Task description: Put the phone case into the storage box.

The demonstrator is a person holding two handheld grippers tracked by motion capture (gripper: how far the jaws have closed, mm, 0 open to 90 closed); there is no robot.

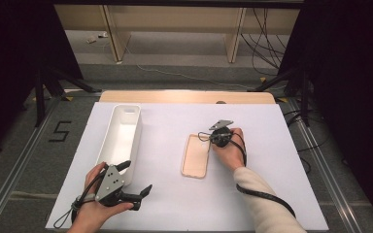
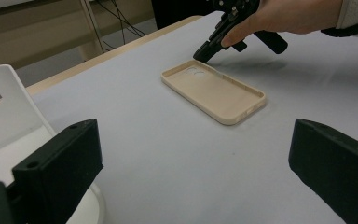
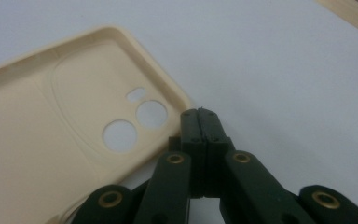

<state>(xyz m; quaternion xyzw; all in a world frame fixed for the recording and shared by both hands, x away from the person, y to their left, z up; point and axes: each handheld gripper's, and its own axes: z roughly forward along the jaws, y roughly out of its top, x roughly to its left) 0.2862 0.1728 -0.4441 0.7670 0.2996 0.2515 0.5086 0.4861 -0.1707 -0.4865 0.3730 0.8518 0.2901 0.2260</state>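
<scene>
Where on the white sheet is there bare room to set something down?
Bare sheet lies right of the right gripper, along the far edge behind the case, and between the case and the bin. It is crowded at the near left, where the left gripper sits against the bin.

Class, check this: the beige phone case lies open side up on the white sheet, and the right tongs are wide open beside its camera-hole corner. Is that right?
Not quite: the right tongs are shut, jaws pressed together, as the right gripper view shows. The phone case does lie open side up on the white sheet, with the tongs beside its camera-hole corner.
</scene>
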